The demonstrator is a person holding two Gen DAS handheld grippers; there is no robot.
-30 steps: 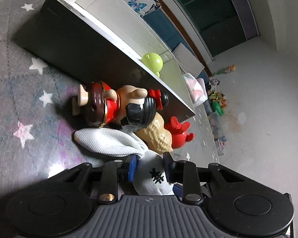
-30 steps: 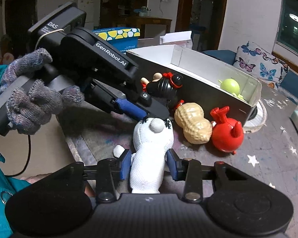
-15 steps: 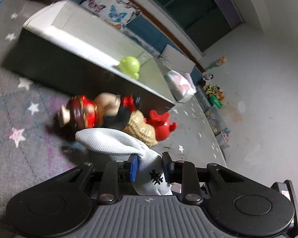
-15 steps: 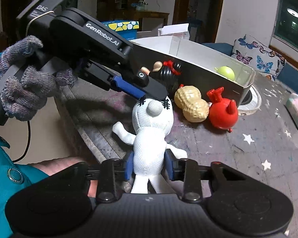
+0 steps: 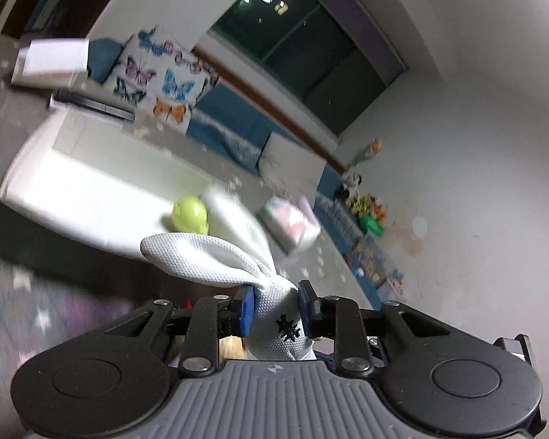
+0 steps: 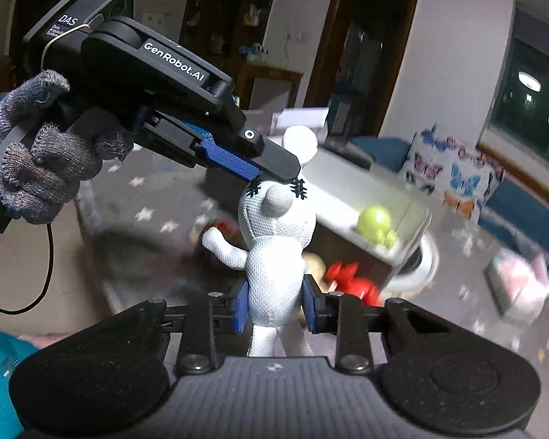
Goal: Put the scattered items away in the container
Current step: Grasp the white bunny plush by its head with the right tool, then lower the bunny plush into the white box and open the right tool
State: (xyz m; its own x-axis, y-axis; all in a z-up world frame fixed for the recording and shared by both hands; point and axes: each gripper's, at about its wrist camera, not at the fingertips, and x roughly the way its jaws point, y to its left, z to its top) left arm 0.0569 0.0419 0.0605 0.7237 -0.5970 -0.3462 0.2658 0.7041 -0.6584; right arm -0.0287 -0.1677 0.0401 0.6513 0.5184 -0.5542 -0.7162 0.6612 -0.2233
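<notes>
White rabbit toy (image 6: 276, 252) between both grippers' pinching pads.

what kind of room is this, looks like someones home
Most likely a home living or play room: a butterfly-print cushion on blue seating, small toys lined up along the wall, and a star-patterned mat holding a white box.

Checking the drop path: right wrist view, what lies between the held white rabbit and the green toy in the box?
Nothing: only bare box wall between the white rabbit, gripped in the right claw, and the green toy, in the right wrist view.
</notes>
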